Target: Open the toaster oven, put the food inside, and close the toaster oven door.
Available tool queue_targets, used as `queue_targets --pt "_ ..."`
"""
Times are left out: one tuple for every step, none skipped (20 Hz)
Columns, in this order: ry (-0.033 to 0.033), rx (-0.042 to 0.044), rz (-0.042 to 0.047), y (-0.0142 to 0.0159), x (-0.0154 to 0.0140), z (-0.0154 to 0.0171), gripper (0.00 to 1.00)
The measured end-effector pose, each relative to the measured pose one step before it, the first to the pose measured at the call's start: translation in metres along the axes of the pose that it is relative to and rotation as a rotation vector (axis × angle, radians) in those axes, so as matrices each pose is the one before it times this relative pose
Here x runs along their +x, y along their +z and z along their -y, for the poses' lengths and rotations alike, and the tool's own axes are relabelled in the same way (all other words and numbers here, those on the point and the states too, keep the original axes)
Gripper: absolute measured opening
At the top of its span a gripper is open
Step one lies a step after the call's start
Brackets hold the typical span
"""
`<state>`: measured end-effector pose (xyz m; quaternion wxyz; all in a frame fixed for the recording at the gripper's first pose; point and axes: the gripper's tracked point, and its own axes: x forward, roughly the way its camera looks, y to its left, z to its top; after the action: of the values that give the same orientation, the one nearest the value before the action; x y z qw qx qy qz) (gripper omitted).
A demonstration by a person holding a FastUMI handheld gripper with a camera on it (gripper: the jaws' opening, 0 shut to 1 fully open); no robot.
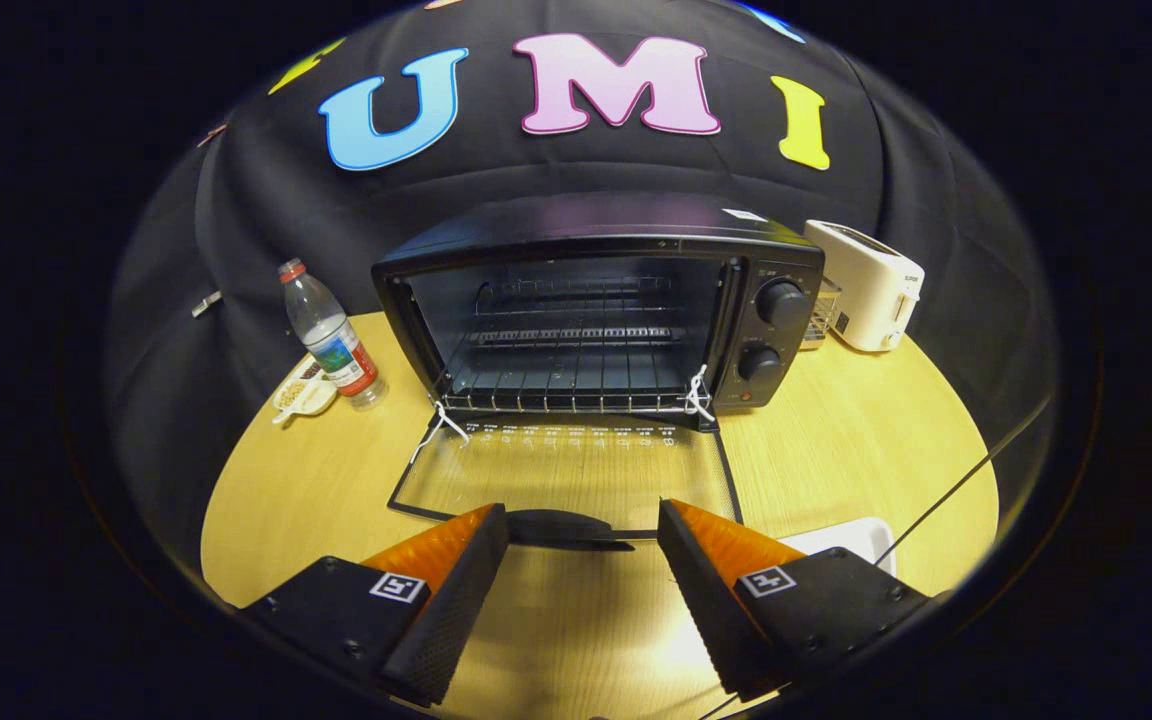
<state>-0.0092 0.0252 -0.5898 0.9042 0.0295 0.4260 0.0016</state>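
A black toaster oven [596, 310] stands on the wooden table beyond my fingers, its cavity exposed with a wire rack [576, 390] inside. Its glass door [566, 470] lies folded down flat toward me, and the dark door handle [566, 527] sits just ahead of my fingertips, between them. My gripper [583, 530] is open with nothing held between the fingers. A white tray [851, 535] peeks out behind my right finger; what lies on it is hidden.
A plastic water bottle [331, 340] and a small white dish with snacks [301, 392] stand left of the oven. A white toaster [871, 285] sits at the back right, a wire rack beside it. A thin cable [966, 480] crosses the table's right side.
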Motion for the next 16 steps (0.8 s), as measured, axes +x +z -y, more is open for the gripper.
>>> queue_targets --pt "0.00289 0.00655 0.01841 0.00681 -0.00781 0.01222 0.98" --pt "-0.00779 0.00502 0.01716 0.00744 -0.00800 0.01789 0.98" --pt "-0.02386 -0.00064 0.01186 0.00493 -0.00769 0.02204 0.97" --pt "-0.03526 -0.00101 0.00364 0.00339 -0.00638 0.02757 0.96" --pt "-0.04462 0.00247 -0.00536 0.00115 -0.00644 0.03406 0.96" --pt "-0.03860 0.01368 -0.00606 0.00134 -0.00672 0.03136 0.96" --pt "-0.03531 0.01993 -0.01012 0.00005 -0.00650 0.02618 0.96" --pt "-0.03086 0.01810 -0.01810 -0.00342 -0.00382 0.02483 0.96" --pt "-0.02518 0.01207 -0.01829 -0.00531 -0.00162 0.02172 0.98" --pt "-0.01914 0.00738 -0.01582 -0.00657 -0.00133 0.01937 0.98" --pt "-0.00641 0.00261 -0.02314 -0.00735 -0.00034 0.01332 0.98" --pt "-0.00164 -0.00647 -0.03239 -0.01237 0.00322 0.01019 0.98" --pt "0.00492 -0.01299 -0.04066 -0.01512 0.00243 0.00661 0.98" --pt "0.01693 -0.01539 -0.03984 -0.01349 0.00565 0.00174 0.98" --pt "0.01789 -0.01172 -0.03083 -0.01069 0.00518 0.00036 0.98" --pt "0.01010 -0.00862 -0.01861 -0.00706 0.00505 -0.00131 0.95"
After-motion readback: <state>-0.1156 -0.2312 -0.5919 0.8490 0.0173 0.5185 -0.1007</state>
